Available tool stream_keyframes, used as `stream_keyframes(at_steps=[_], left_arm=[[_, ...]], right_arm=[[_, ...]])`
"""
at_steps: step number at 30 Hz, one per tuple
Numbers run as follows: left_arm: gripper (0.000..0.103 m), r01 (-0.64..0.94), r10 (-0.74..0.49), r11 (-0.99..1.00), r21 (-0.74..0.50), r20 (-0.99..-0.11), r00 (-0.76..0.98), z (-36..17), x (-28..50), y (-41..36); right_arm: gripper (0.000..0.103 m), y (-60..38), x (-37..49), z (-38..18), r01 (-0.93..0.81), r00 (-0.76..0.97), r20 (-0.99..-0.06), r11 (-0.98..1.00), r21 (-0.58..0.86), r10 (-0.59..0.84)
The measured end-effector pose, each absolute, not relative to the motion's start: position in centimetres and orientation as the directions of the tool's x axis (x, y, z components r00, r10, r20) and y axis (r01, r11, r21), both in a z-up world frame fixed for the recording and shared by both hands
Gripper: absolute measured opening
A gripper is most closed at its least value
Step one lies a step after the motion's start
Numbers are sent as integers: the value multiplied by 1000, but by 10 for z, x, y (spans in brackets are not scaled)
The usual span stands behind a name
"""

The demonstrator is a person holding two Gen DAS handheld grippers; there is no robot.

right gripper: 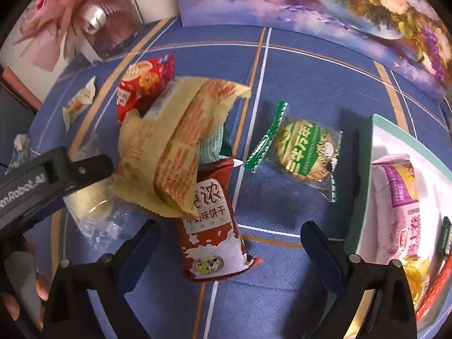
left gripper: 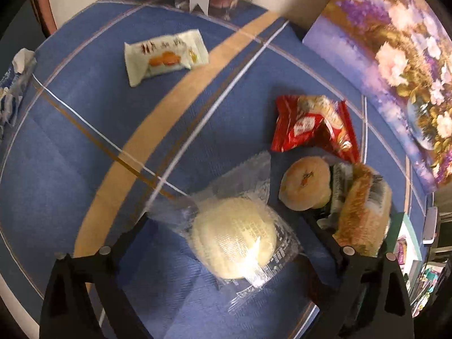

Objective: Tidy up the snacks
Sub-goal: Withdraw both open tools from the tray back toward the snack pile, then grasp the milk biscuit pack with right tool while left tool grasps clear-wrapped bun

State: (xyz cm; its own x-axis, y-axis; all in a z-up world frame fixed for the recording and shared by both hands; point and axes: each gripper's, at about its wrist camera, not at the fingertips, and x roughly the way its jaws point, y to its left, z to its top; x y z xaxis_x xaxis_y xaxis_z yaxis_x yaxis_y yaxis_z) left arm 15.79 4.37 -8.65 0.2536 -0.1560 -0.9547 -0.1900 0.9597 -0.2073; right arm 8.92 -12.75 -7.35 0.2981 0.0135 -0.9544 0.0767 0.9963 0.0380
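My left gripper [left gripper: 226, 226] points down at the blue tablecloth [left gripper: 84, 141], open. A pale round cake in a clear wrapper [left gripper: 234, 237] lies between its fingers; the pads stand clear of the cake. In the right wrist view one of its fingers [right gripper: 90, 168] shows at the left, above that clear wrapper [right gripper: 93, 209]. My right gripper [right gripper: 228, 226] is open, straddling a red-and-white biscuit pack [right gripper: 209, 226] without touching it. A yellow wrapped snack [right gripper: 175, 147] overlaps that pack's far end.
Loose snacks lie around: a white packet [left gripper: 165, 56], a red packet [left gripper: 310, 124], a brown bun [left gripper: 305, 186], a green cookie packet [right gripper: 302, 149]. A teal-rimmed white box [right gripper: 378, 141] at right holds a pink pack [right gripper: 401, 203]. A flower painting [right gripper: 339, 0] stands behind.
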Motion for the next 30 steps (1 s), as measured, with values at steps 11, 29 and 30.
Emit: stream_keyframes(at_steps=[11,29,30], left_arm=[[81,-192,-125,966,-172,-964,234,-95,159,34],[59,-185,-204,950,-251,-949,239,-80,136,22],[58,-183,-206,950,-253,-949,239,-81,135,21]], right_arm=[[97,-111,91,-91,24,291,-956,999,-41,-46],[42,-116,79,-79,26,323,-946,1000,10,2],[42,-118,78,-78,31,320,-947,999,18,7]])
